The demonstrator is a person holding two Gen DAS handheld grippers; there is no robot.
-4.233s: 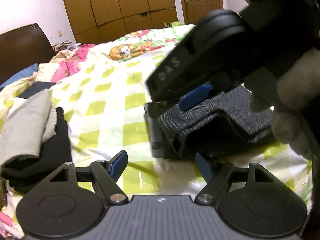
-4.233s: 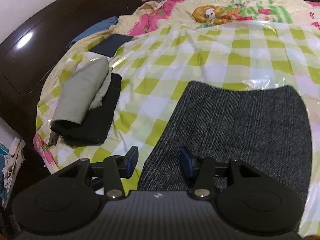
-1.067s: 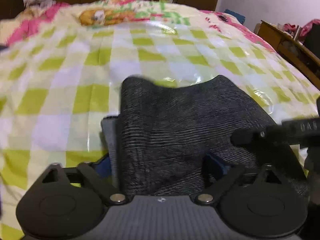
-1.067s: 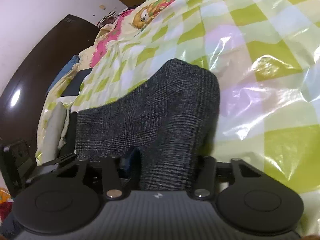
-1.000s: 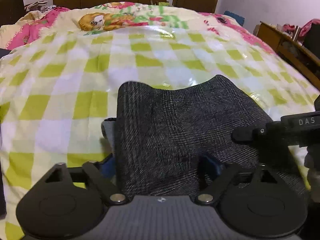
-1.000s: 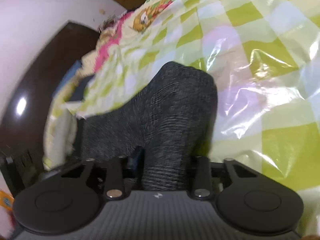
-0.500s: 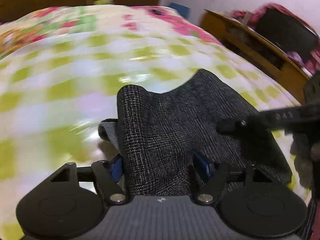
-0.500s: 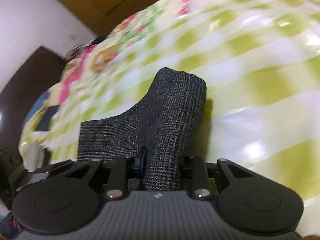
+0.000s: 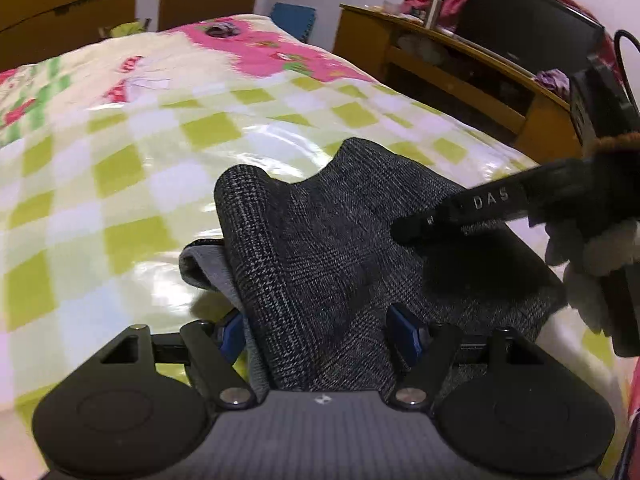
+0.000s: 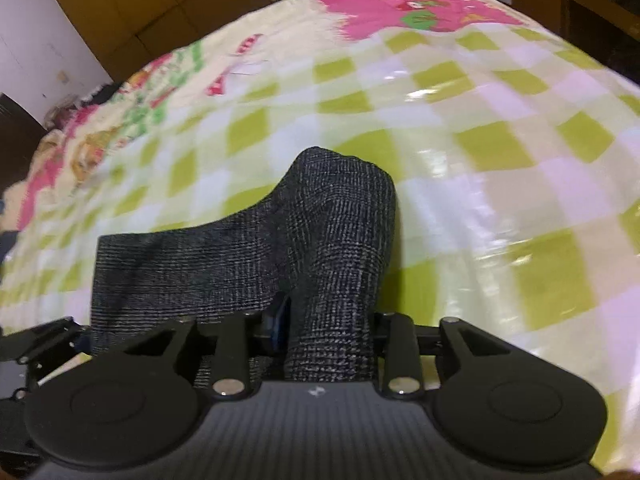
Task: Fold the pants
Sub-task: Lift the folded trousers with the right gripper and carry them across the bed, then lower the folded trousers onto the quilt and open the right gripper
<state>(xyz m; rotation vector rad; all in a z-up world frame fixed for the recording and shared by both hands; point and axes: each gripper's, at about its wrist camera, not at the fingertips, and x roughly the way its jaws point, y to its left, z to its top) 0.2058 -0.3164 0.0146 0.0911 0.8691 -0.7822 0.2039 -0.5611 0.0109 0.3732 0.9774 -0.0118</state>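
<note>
The folded dark grey plaid pants (image 9: 320, 248) are lifted off the green-checked bedspread (image 9: 120, 168). My left gripper (image 9: 320, 330) is shut on one end of the bundle, blue pads pressed to the cloth. My right gripper (image 10: 326, 322) is shut on the other end of the pants (image 10: 332, 240), which bulge up between its fingers. The right gripper's black body (image 9: 500, 204) shows at the right of the left wrist view, held by a gloved hand (image 9: 592, 264).
A wooden desk (image 9: 460, 76) with clutter stands beyond the bed's far right edge. Wooden wardrobe doors (image 10: 180, 4) line the back wall. The bedspread (image 10: 480, 160) has a glossy plastic sheet over it. The left gripper's frame (image 10: 36, 344) shows at the lower left.
Both grippers have swung to the right with the pants held between them. The view has turned from the headboard side toward the desk and the pink end of the bed.
</note>
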